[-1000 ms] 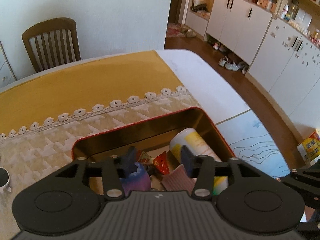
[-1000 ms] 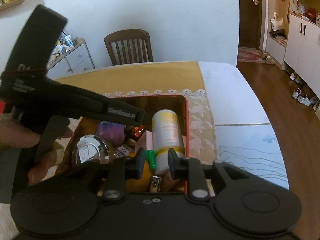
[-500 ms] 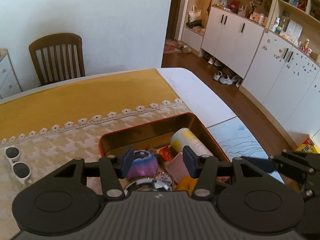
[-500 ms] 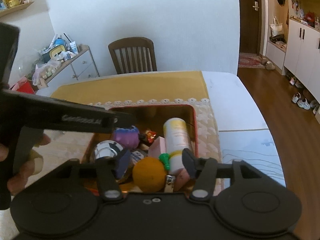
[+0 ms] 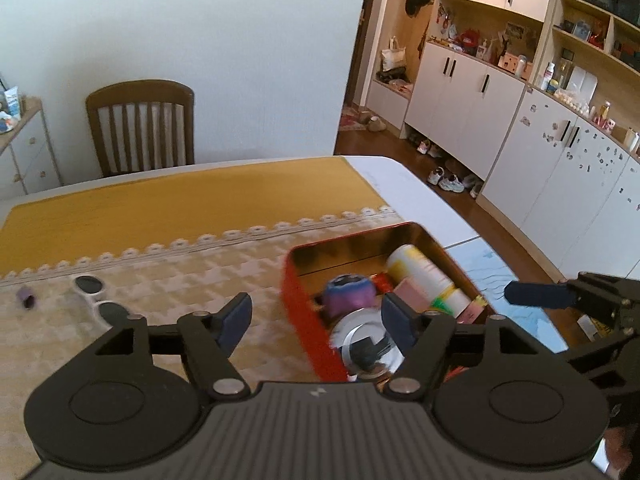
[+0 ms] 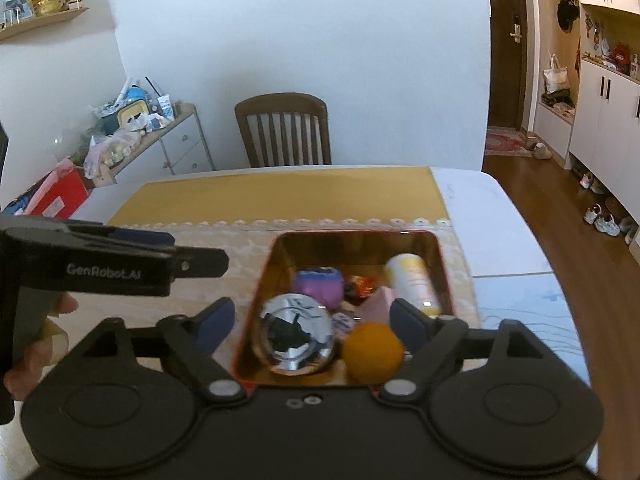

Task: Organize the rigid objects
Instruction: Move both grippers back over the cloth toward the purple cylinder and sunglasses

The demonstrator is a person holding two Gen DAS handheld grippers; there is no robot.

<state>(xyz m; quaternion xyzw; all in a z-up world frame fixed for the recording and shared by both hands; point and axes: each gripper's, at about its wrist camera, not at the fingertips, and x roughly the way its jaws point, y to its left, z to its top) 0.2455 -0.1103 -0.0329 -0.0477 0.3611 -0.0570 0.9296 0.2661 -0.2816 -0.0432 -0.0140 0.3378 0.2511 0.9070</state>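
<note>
Red tin holds orange ball, R view only; sunglasses L view only. Both tongs wide open, empty.

A home, by the look of the dining room. Big table with a yellow cloth and a lace-edged mat on top. Wooden chair pushed up against a plain white wall. Tall white cupboards and open shelves full of bottles, toys and boxes. Shoes on the brown wood floor, a bag hanging up, a small rug by a dark door. White drawers piled with messy everyday stuff. Sunglasses left lying on the mat.
</note>
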